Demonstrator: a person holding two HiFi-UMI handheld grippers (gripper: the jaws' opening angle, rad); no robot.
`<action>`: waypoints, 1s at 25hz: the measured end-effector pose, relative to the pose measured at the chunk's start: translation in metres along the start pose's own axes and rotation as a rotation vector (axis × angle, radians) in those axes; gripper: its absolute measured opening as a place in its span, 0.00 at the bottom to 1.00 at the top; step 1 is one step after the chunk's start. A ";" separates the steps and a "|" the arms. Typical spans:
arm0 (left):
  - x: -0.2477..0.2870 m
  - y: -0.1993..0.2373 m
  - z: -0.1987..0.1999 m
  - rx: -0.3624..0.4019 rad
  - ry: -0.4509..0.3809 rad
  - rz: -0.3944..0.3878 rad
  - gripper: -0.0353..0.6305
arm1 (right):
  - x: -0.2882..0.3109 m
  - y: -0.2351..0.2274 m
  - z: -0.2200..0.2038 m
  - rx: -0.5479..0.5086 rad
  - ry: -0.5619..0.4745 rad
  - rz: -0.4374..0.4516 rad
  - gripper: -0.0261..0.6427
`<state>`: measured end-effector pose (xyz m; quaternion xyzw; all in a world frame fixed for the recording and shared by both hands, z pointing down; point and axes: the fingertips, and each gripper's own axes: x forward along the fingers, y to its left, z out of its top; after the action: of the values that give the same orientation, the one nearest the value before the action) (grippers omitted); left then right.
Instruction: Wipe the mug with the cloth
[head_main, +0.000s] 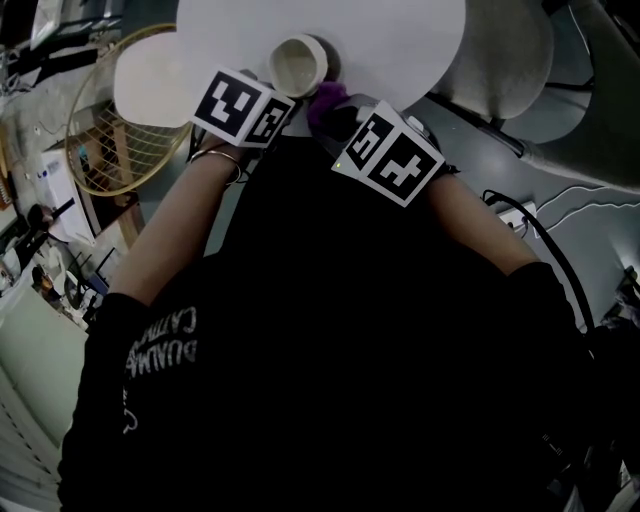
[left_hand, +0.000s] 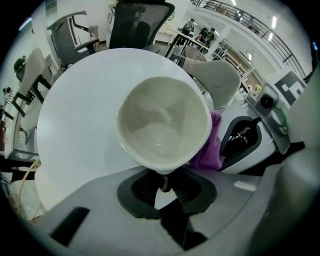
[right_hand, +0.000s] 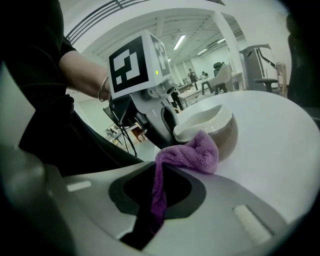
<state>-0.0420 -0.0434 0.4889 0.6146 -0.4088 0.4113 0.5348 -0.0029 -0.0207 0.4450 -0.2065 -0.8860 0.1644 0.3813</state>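
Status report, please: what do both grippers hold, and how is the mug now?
Left gripper shut on mug rim; mug on white table. Right gripper shut on purple cloth, cloth against mug's outer wall. No obstacle seen.

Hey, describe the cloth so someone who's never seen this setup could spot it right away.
Start at the round white table, then find the mug near its edge. The cloth is the small purple rag pressed against the mug's brown side, its tail pinched in the right gripper; nothing else there is purple.
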 end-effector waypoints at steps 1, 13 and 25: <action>0.000 0.000 0.000 0.001 0.002 0.001 0.14 | 0.002 0.002 0.000 -0.004 0.004 0.014 0.10; 0.000 0.003 0.003 0.105 0.034 0.047 0.14 | 0.024 0.027 -0.003 -0.077 0.056 0.187 0.10; -0.005 0.001 0.004 0.205 0.015 0.059 0.14 | -0.001 0.014 -0.016 0.162 0.074 0.220 0.10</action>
<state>-0.0438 -0.0476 0.4844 0.6506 -0.3785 0.4714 0.4596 0.0131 -0.0071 0.4486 -0.2766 -0.8271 0.2685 0.4090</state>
